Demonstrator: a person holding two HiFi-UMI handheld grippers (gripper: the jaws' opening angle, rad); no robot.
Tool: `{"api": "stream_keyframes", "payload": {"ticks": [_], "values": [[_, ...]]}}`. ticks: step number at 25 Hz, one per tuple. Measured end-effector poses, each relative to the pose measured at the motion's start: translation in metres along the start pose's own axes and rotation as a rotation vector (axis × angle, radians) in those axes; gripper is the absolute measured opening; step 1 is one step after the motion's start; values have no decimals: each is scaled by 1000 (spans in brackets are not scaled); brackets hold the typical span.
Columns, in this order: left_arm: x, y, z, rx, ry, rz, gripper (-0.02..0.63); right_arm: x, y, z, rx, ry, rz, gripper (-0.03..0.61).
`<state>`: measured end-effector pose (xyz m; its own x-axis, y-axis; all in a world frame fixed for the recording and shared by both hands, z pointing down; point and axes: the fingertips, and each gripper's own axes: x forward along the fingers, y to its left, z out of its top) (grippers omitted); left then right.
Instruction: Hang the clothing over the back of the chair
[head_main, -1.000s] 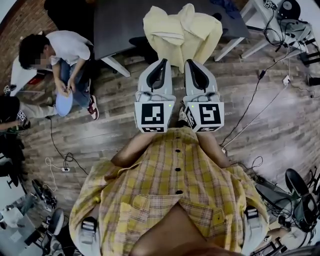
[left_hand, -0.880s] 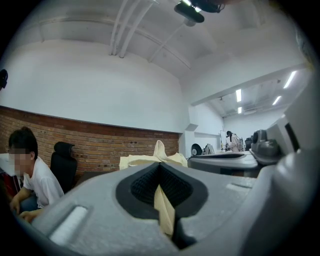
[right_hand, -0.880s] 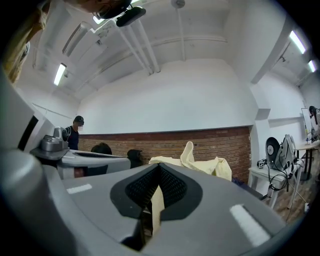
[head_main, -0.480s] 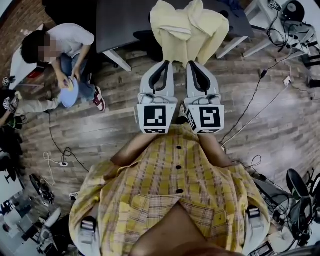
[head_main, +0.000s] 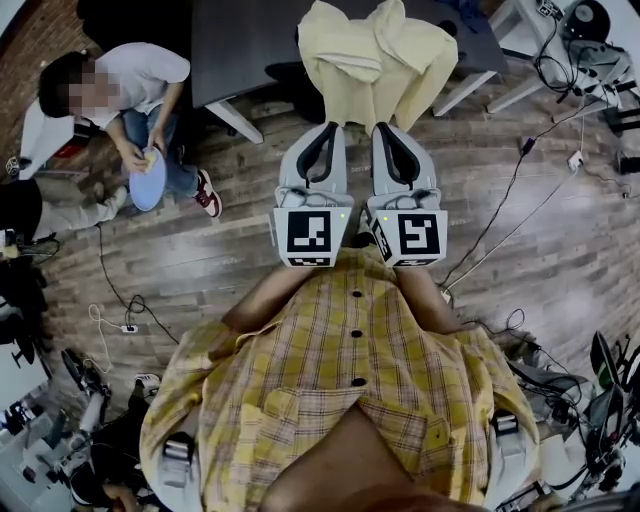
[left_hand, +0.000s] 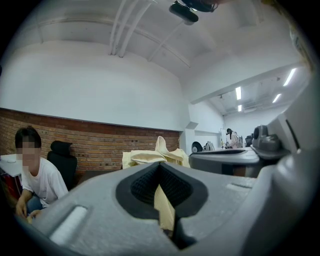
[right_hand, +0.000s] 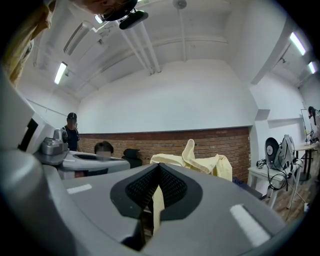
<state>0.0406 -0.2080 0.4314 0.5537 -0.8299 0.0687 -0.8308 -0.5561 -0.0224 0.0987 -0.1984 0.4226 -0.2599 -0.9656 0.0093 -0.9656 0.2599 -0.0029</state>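
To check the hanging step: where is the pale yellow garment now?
Head view, top centre: the pale yellow garment drapes by the dark table, its lower edge pinched by the left gripper and right gripper.

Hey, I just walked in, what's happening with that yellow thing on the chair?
A person holds the left hand-held gripper and the right hand-held gripper side by side. Each is shut on a fold of the pale yellow garment, which lies draped over a dark chair beside a table. The garment has not been let go.
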Motion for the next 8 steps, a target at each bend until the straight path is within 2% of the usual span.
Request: {"api": "stream_keyframes", "payload": {"ticks": [8], "values": [[10, -3, -7, 9, 17, 6, 0, 5, -7, -6, 1, 9, 14, -3]]}}
